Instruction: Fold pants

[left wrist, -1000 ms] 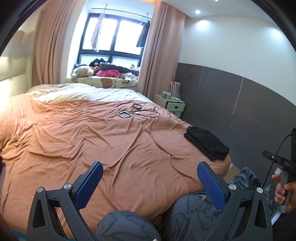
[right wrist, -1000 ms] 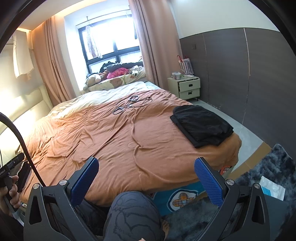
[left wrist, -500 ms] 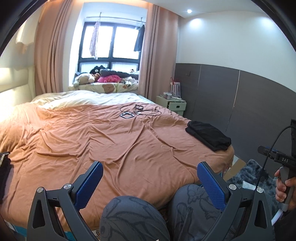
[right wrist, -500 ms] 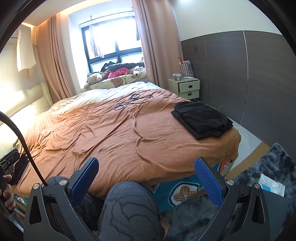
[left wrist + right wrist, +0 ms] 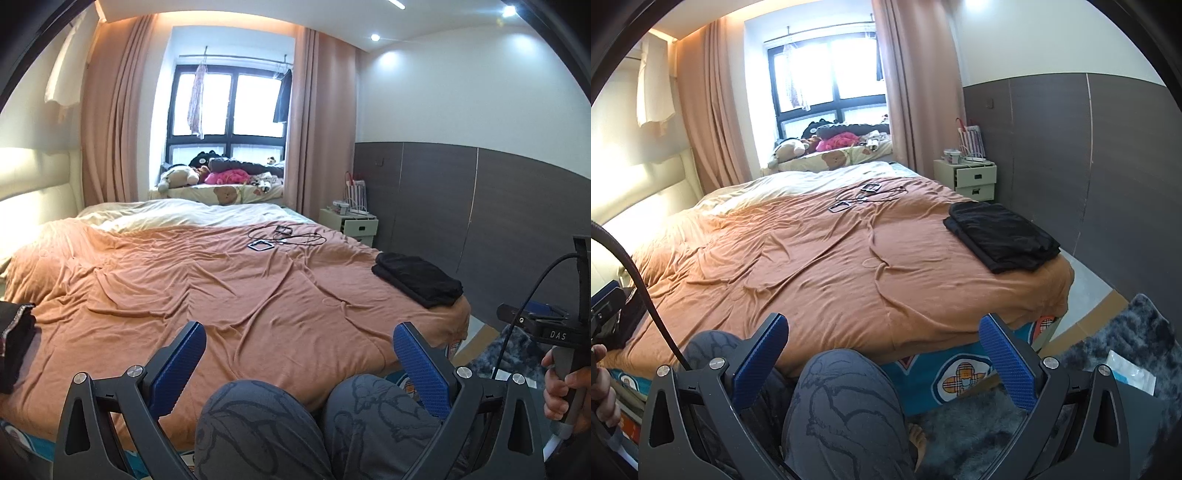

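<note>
Folded black pants (image 5: 419, 278) (image 5: 1001, 236) lie on the right front corner of the bed with the orange cover (image 5: 207, 288) (image 5: 812, 258). A dark pile of clothes (image 5: 13, 345) sits at the bed's left edge. My left gripper (image 5: 299, 354) is open and empty, held back from the bed above a person's knees (image 5: 266, 424). My right gripper (image 5: 882, 347) is also open and empty, above a knee (image 5: 846, 406). Both stand well short of the folded pants.
Black cables and small frames (image 5: 280, 238) lie mid-bed toward the far side. A bedside cabinet (image 5: 966, 177) stands at the right wall. A dark shaggy rug (image 5: 1126, 332) with a white packet (image 5: 1130, 369) covers the floor right of the bed. Soft toys (image 5: 221, 173) fill the window ledge.
Both grippers pulled back and tilted upward from the bed, so more of the room and the person's knees show. Jaws stayed open.
</note>
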Available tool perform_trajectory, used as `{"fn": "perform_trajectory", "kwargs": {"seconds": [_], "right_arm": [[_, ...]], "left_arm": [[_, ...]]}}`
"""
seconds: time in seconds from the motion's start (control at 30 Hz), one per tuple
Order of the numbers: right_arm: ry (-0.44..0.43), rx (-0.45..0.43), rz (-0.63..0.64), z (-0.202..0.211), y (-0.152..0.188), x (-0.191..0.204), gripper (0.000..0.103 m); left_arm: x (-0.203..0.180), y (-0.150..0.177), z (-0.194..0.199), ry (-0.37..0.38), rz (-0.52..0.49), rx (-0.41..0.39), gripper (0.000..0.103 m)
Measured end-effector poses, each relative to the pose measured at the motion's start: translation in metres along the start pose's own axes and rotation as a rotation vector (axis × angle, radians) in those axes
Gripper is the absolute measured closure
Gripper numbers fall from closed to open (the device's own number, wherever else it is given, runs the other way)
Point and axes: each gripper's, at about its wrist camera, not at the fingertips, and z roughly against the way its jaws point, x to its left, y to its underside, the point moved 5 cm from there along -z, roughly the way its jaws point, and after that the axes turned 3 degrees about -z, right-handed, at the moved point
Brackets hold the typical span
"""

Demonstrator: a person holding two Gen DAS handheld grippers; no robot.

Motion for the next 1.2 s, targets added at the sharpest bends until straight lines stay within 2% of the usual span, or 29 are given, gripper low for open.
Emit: {"fn": "perform_trajectory", "kwargs": {"seconds": [0.53,1.2], "right_arm": [[-0.005,0.018,0.020,-0.004,0.004,0.009,0.000],[-0.003,-0.002,0.028,0.007,0.001,0.009,0.000]], "left_arm": [[-0.004,0.003,-0.002,-0.014,-0.021,0.008,0.001],[-0.005,-0.003,0.011,-0.019,-0.022,-0.008,0.001]]}}
